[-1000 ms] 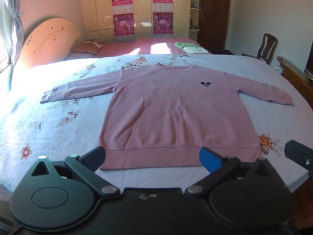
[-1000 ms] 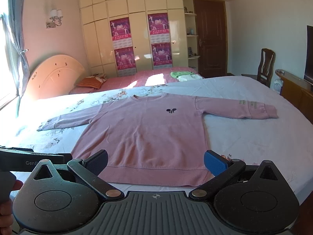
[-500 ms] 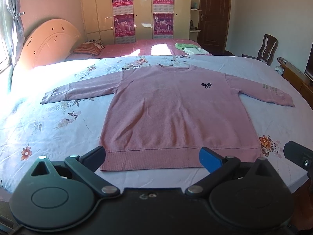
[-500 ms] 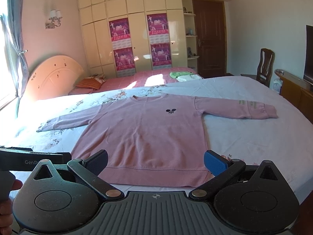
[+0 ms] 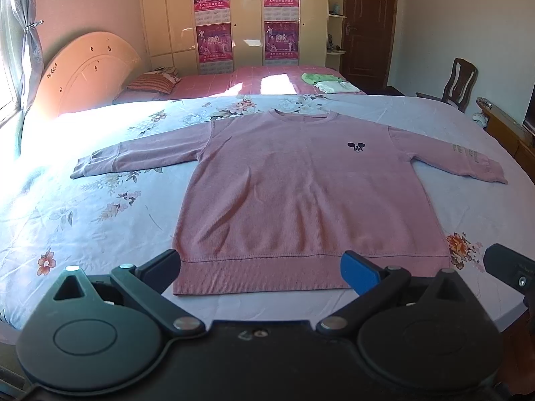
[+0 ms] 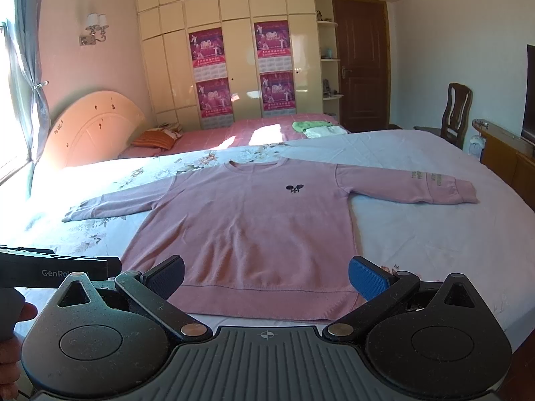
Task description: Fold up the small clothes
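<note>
A pink long-sleeved sweater (image 5: 301, 193) lies flat, front up, on the floral bedsheet (image 5: 100, 207), both sleeves spread out sideways; it also shows in the right wrist view (image 6: 254, 230). My left gripper (image 5: 260, 272) is open and empty, hovering just in front of the sweater's hem. My right gripper (image 6: 265, 277) is open and empty, also just short of the hem, toward its right half. The left gripper's body (image 6: 60, 269) shows at the left edge of the right wrist view.
A second bed with a pink cover (image 5: 254, 82) stands behind, with a pillow (image 5: 153, 83) and folded green and white clothes (image 5: 326, 82). A wooden chair (image 5: 458, 83) and wooden furniture (image 5: 508, 130) stand at right. A headboard (image 5: 83, 77) is at left.
Both grippers have drifted very slightly; the sweater sits a touch lower in the left wrist view. The sweater itself has not moved and both grippers stay open.
</note>
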{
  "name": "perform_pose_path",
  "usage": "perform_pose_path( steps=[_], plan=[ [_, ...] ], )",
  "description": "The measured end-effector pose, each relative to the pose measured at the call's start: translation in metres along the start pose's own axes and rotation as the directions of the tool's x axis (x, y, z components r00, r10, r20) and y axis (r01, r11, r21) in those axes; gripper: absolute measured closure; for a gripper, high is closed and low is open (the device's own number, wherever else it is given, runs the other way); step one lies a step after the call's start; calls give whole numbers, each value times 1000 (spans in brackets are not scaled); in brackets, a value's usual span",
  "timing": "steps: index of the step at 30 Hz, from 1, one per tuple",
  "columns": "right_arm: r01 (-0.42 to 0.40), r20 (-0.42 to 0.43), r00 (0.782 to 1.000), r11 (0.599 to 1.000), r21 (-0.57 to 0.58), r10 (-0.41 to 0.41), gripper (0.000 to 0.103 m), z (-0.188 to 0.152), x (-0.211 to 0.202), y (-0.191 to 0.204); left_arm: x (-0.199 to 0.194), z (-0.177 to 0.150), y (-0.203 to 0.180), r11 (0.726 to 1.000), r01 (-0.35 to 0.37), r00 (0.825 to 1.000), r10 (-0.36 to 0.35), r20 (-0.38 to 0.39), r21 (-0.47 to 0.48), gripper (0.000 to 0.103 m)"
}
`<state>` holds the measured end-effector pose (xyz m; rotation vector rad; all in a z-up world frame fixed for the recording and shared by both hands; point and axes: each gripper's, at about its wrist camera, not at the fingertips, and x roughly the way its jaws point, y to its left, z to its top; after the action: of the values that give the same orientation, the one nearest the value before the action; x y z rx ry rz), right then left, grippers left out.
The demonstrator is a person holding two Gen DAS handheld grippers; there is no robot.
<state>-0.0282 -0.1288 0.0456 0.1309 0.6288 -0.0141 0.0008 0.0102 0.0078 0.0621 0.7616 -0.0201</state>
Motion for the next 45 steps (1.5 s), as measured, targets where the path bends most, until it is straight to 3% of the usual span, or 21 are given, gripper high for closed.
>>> perform_pose_path(
  steps=[23,34,45],
  plan=[
    [56,42,998,998,-8,-55,0,20,28,-20,35,33,-4,1000,28,1000,-28,5,-6,1],
    [99,68,993,995,23,-100,0,44,71,-43,89,71,0,998,50,999,-51,-6,-24,1],
    [135,33,990,990,38,-137,0,71,138,-45,156,108,9,998,57,998,-57,-33,-21,1]
  ],
)
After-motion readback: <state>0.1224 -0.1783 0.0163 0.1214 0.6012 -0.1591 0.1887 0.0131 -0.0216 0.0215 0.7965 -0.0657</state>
